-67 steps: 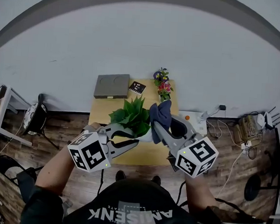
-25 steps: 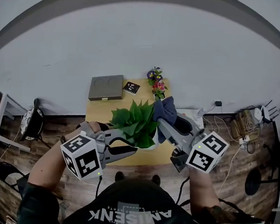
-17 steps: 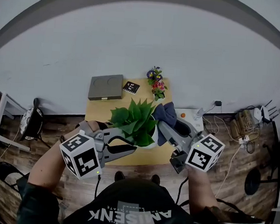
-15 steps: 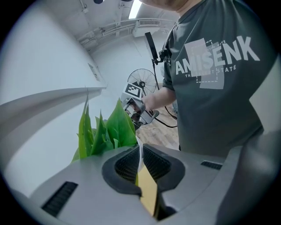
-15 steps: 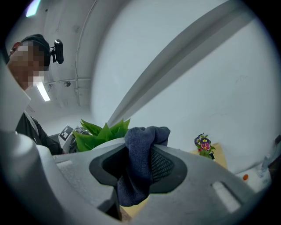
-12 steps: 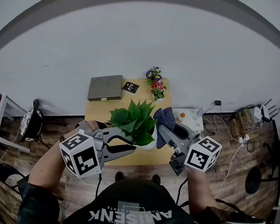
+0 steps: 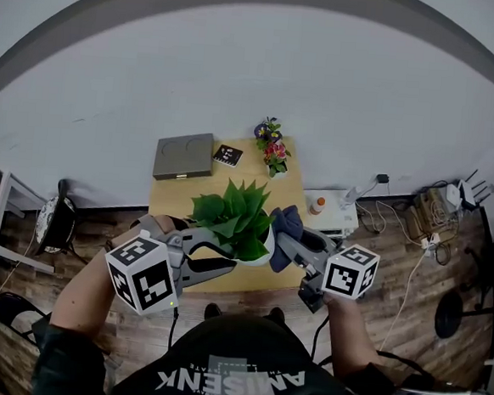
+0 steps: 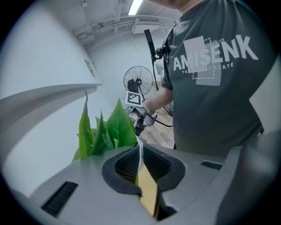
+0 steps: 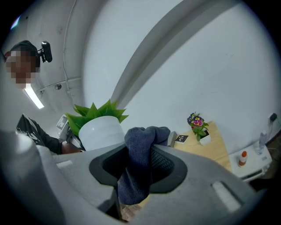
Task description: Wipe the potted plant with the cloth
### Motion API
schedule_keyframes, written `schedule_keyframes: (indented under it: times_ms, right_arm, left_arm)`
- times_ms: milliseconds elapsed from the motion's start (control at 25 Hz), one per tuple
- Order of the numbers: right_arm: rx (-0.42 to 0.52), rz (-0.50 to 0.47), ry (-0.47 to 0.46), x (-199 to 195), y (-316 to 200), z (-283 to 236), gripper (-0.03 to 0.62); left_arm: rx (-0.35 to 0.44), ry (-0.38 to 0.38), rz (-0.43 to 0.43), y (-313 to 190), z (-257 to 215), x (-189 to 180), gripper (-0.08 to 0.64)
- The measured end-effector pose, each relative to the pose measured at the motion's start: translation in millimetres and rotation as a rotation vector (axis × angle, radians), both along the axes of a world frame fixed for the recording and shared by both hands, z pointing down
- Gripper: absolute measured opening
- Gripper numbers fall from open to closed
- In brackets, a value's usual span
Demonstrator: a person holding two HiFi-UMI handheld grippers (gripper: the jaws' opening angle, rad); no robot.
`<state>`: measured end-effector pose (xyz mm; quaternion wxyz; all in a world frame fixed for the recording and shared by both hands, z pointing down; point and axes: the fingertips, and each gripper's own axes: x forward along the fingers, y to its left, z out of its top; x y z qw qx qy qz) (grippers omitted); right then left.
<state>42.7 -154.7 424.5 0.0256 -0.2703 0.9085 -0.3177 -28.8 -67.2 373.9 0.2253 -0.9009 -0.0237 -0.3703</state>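
Wiping looked under way above the wooden table (image 7: 171, 208): the potted plant (image 7: 231, 217) hung lifted clear of it, my left gripper (image 8: 139, 154) clamped on the rim of its white pot (image 9: 102, 132), my right gripper (image 9: 140, 153) shut tight on the dark blue cloth (image 9: 139, 135), just beside the pot wall. Next, I judged, the cloth needed pressing onto the pot and sliding round. Its leaves stood broad, green and upright, the pot glossy
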Motion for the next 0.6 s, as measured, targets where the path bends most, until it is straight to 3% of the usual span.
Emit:
schedule_keyframes:
  times_ms: [120, 400, 600]
  right_arm:
    - [0.003, 0.006, 0.004, 8.6, -0.4, 0.8, 0.135]
    - [0.194, -0.076, -0.043, 0.0, -9.6, -76.0, 0.134]
    - [0.266, -0.162, -0.082, -19.7, -6.8, -113.4, 0.133]
  left_arm:
    - [0.000, -0.006, 0.021, 8.5, 0.7, 1.6, 0.021]
    - [-0.040, -0.024, 0.071, 27.8, 2.9, 3.4, 0.021]
    - [-0.026, -0.009, 0.057, 33.6, -3.9, 3.3, 0.021]
